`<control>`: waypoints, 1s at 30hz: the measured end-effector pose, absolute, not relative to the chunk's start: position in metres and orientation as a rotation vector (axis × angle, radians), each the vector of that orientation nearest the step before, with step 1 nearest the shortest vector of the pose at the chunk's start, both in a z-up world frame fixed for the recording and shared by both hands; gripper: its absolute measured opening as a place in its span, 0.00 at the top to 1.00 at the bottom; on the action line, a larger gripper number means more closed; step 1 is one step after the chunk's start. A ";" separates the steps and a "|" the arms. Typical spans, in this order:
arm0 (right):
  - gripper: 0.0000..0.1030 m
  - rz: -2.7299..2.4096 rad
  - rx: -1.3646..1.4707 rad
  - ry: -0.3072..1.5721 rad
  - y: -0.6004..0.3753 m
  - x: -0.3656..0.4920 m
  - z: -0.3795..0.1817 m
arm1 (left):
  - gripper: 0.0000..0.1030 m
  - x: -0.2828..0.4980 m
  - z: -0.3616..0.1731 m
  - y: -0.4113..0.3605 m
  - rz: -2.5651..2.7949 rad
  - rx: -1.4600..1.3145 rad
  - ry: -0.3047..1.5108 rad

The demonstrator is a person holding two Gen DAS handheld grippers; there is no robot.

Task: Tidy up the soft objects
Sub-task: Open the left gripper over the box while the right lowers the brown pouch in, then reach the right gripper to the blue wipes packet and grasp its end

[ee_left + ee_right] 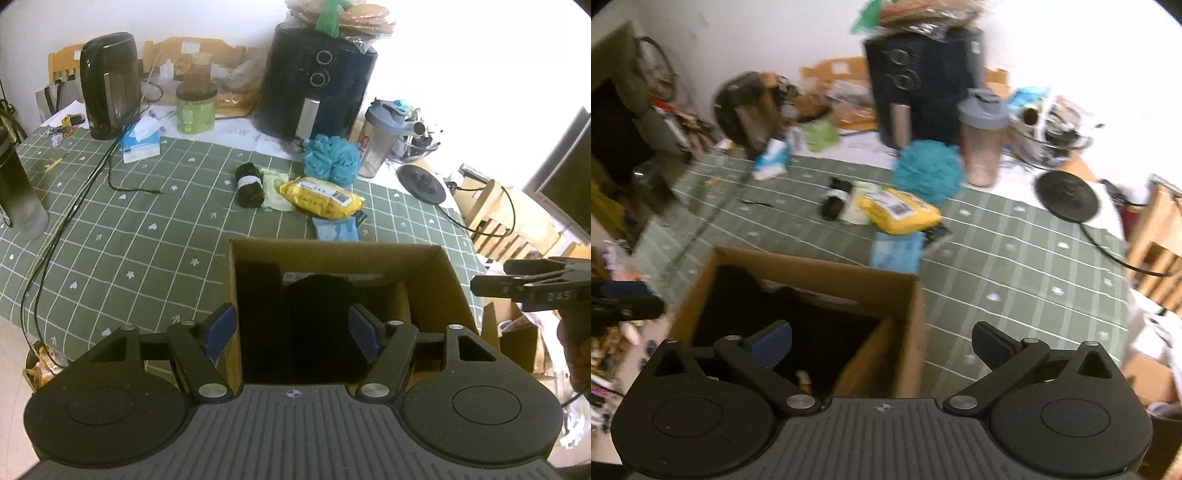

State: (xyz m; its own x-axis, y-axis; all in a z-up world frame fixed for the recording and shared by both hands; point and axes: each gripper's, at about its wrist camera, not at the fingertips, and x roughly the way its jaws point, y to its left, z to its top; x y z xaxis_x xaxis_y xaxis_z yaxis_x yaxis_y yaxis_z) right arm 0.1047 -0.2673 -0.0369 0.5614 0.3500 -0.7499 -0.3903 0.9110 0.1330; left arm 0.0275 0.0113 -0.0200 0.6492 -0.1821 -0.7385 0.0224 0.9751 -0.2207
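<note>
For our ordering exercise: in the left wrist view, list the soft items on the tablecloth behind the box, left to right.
Black roll with white band → pale green pouch → yellow plastic packet → blue mesh bath sponge.

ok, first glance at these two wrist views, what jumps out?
The open brown cardboard box at the near table edge, dark items already inside, with both tools hovering open and empty: left tool over its mouth, right tool at its right wall. Beyond it, on the green grid tablecloth, sits a bright cluster: yellow plastic packet, fluffy teal bath pouf, black roll with a white band. A tall black air fryer looms behind.
</note>
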 end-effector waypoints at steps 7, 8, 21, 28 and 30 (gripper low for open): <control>0.00 0.379 -0.048 0.882 -0.275 0.114 -0.034 | 0.35 0.039 -0.019 0.009 -0.143 -0.210 0.836; 0.00 0.374 -0.048 0.884 -0.275 0.115 -0.034 | 0.35 0.041 -0.019 0.009 -0.145 -0.212 0.835; 0.00 0.273 -0.084 0.878 -0.268 0.157 -0.020 | 0.35 0.082 -0.006 0.009 -0.209 -0.144 0.800; 0.00 0.261 -0.052 0.864 -0.271 0.185 -0.014 | 0.35 0.106 0.001 0.011 -0.229 -0.140 0.780; 0.00 0.276 -0.045 0.863 -0.271 0.192 -0.017 | 0.35 0.111 0.002 0.012 -0.237 -0.133 0.773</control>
State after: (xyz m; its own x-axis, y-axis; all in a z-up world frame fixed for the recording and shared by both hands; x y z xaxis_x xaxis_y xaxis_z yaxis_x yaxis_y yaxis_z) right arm 0.1915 -0.2712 -0.0169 0.6173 0.2214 -0.7549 -0.2578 0.9635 0.0718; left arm 0.1107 0.0121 0.0015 0.6910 -0.2597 -0.6746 0.1626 0.9652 -0.2050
